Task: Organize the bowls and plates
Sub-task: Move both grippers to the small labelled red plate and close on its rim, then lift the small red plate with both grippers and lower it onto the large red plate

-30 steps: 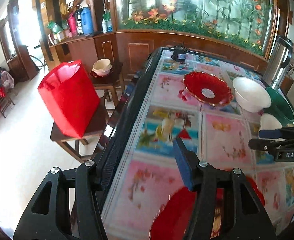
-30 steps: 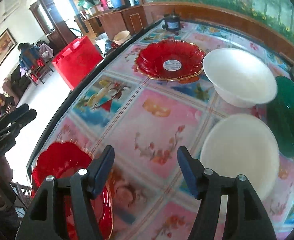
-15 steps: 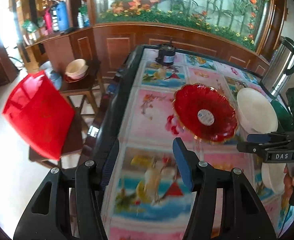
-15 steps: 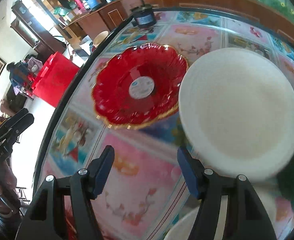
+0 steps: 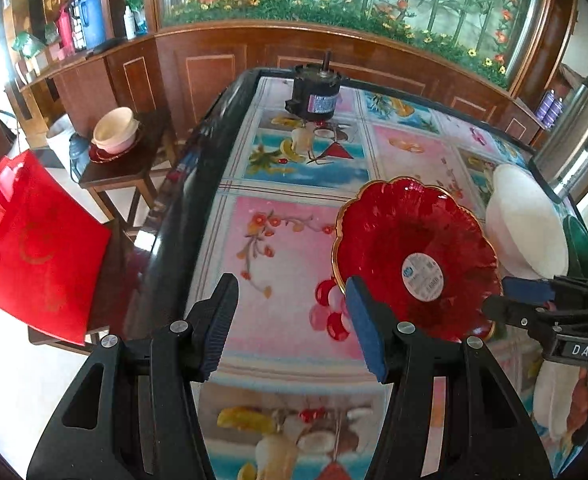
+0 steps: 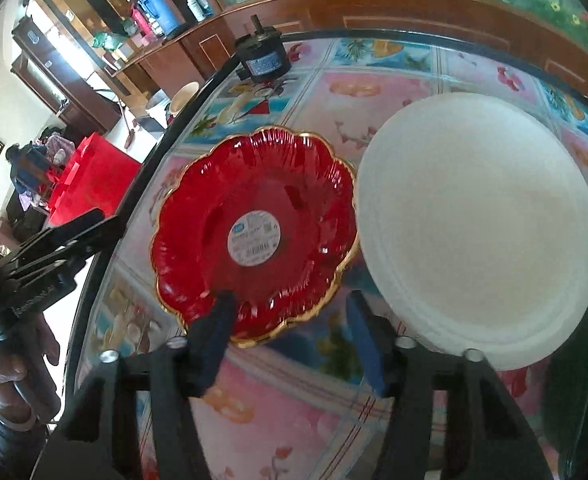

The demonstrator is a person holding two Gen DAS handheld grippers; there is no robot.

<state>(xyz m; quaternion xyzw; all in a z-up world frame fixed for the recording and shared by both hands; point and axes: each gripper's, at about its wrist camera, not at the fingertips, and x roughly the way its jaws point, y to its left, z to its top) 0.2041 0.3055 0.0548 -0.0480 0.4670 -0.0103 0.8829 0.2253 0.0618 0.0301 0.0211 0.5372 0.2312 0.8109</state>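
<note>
Over red plate (image 6: 254, 236), R tool (image 6: 290, 340) open; L tool (image 5: 290, 328) open too.

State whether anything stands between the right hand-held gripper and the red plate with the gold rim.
Nothing visible does. The right hand-held gripper is open at the near rim of the red plate. The white bowl sits beside the plate, off the path.

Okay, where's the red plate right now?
The red plate sits on the table directly ahead of the right gripper, with the white bowl touching its right edge.
</note>
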